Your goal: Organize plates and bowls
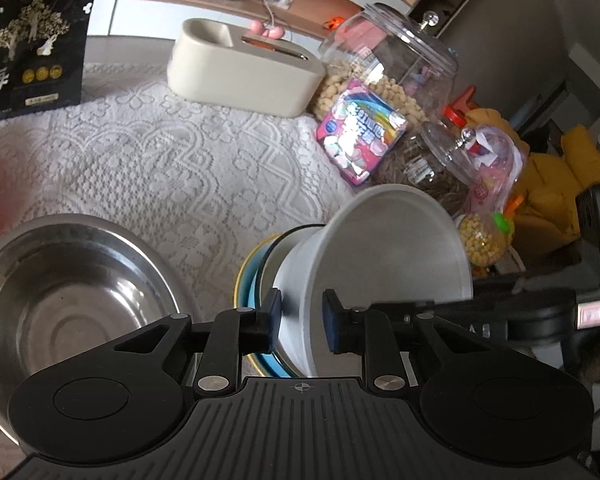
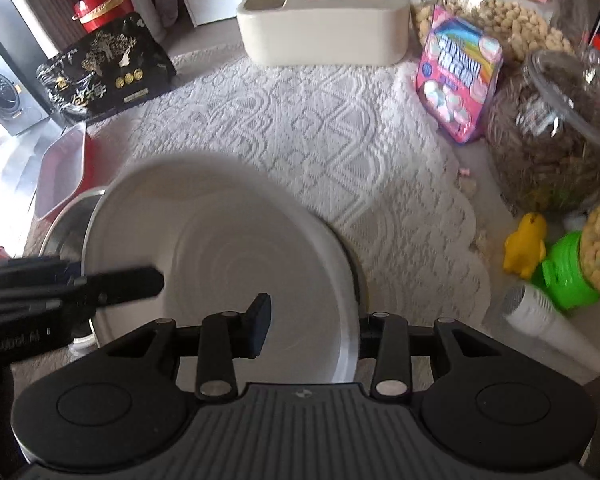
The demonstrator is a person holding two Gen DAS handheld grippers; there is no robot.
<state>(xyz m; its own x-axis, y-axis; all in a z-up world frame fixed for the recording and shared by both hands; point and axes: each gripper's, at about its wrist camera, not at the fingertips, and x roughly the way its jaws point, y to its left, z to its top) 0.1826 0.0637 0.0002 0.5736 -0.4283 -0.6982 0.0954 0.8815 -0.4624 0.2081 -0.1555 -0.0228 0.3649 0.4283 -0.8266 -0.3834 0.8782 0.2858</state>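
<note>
A white bowl [image 1: 380, 256] is tilted on its side over a stack of blue and yellow-rimmed dishes [image 1: 252, 280]. My left gripper [image 1: 302, 324] straddles the white bowl's near rim, its pads a little apart from the wall on both sides. A large steel bowl [image 1: 72, 292] sits to the left on the lace cloth. In the right wrist view the white bowl [image 2: 220, 256] fills the middle; my right gripper [image 2: 312, 328] straddles its right rim, one finger [image 2: 260, 326] inside, the other hidden outside. The left gripper's finger reaches into the bowl from the left.
A cream tissue box [image 1: 240, 68] stands at the back. Glass snack jars [image 1: 388, 60], a pink candy bag [image 1: 360, 136] and toys [image 2: 528, 244] crowd the right side. A black packet [image 1: 32, 52] lies back left. A red tray [image 2: 64, 168] is at the left.
</note>
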